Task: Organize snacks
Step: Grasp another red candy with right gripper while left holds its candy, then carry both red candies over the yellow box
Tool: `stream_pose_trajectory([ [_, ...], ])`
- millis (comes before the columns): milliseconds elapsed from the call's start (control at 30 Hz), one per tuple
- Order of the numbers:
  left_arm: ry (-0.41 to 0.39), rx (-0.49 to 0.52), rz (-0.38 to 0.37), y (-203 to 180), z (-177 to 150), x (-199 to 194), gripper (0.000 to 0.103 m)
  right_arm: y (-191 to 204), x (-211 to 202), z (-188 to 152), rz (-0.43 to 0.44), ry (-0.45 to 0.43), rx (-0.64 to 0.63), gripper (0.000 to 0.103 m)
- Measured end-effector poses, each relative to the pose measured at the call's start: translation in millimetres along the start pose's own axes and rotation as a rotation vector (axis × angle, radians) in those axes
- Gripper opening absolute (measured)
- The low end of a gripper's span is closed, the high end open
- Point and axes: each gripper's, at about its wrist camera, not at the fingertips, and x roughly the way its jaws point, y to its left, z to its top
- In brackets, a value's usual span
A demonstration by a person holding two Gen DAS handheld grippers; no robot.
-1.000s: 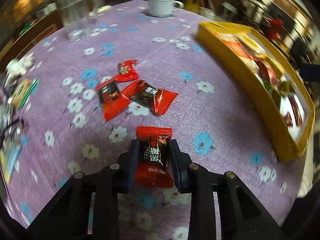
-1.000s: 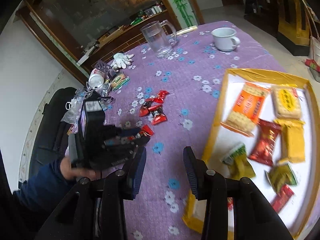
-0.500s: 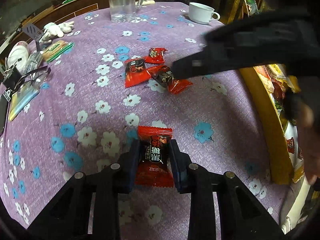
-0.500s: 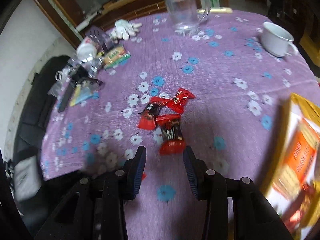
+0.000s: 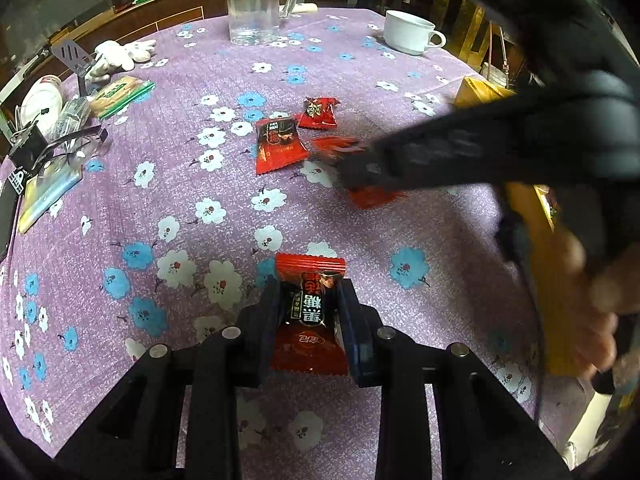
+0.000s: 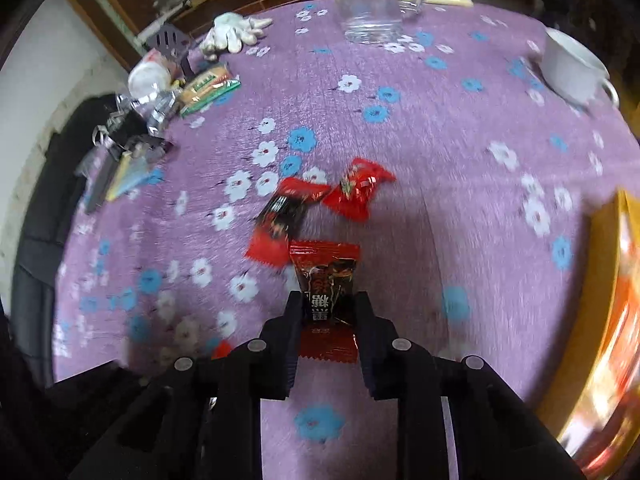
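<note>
My left gripper (image 5: 308,300) is shut on a red and black candy packet (image 5: 310,312), held above the purple flowered cloth. My right gripper (image 6: 328,308) is shut on another red and black candy packet (image 6: 326,280); in the left wrist view the right gripper (image 5: 360,170) reaches in from the right over that packet (image 5: 374,196). Two more red packets lie beyond it: a long one (image 6: 282,216) (image 5: 278,144) and a small one (image 6: 358,192) (image 5: 320,111). The yellow tray (image 6: 592,288) of snacks is at the right edge (image 5: 480,90).
A glass mug (image 5: 256,0) and a white cup (image 5: 410,32) stand at the far side. White gloves (image 5: 120,54), a green biscuit pack (image 5: 120,94), glasses and clutter (image 5: 52,140) sit at the left. A dark chair (image 6: 48,240) is beyond the table's left edge.
My right gripper has moved down to the loose candies and closed on the nearest packet. My left gripper has kept its packet and stayed nearly still.
</note>
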Motion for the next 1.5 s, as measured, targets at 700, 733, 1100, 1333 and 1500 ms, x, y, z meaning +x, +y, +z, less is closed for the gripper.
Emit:
stream_pose_trajectory([
  [700,0.022,-0.014,-0.037,-14.8,-32.3,-28.0,0.023,14.6,-100.4,-129.6,0.125,-0.127,0.022,0.026],
  [733,0.032,-0.008,-0.024,-16.8,-33.0,-26.6,0.023,12.7,-103.1,-130.9,0.129,-0.131,0.029,0.026],
  [1100,0.051,0.018,0.056,-25.8,-32.1,-16.8,0.025,2.0,-108.4,-141.8,0.153,-0.117,0.063,0.027],
  [1333,0.028,-0.104,0.009,-13.0,-33.0,-25.5,0.023,-8.3,-121.3,-140.2,0.151,-0.151,0.077,0.027],
  [1500,-0.013,-0.1,-0.021,-19.8,-25.0,-41.8,0.023,-12.1,-125.0,-141.8,0.155,-0.16,0.089,0.027],
])
